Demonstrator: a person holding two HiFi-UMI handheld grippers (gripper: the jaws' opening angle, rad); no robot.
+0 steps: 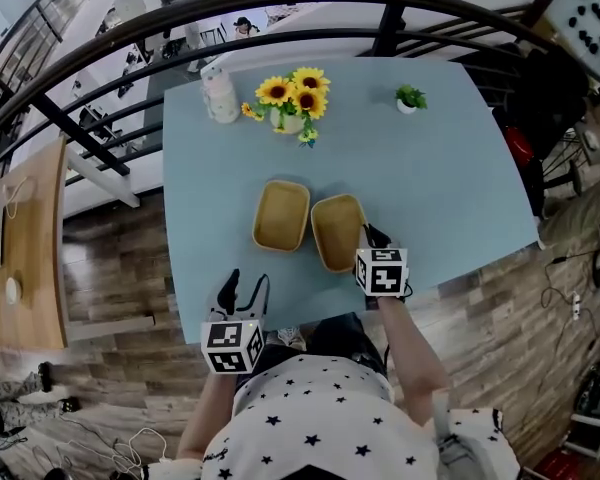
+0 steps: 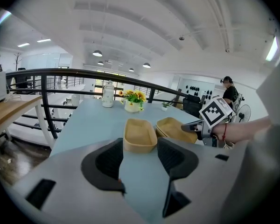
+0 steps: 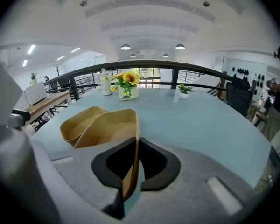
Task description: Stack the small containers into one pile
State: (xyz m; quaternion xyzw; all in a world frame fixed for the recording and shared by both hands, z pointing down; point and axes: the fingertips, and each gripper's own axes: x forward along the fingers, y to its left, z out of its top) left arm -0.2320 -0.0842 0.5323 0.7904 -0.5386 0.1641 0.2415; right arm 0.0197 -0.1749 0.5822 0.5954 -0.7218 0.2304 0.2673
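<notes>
right gripper [image 3: 134, 146] pinches the near rim of the right tan thin-walled rectangular container [image 1: 337, 230]. judged light and slightly flexible, so hold at the rim. left gripper [image 1: 248, 283] spread, empty.

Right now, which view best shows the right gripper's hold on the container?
The right gripper view: the right gripper has its jaws pinched on the side wall of the right container. The head view shows the gripper at that container's near right corner, the contact too small to read. The left gripper view shows it side-on, small.
</notes>
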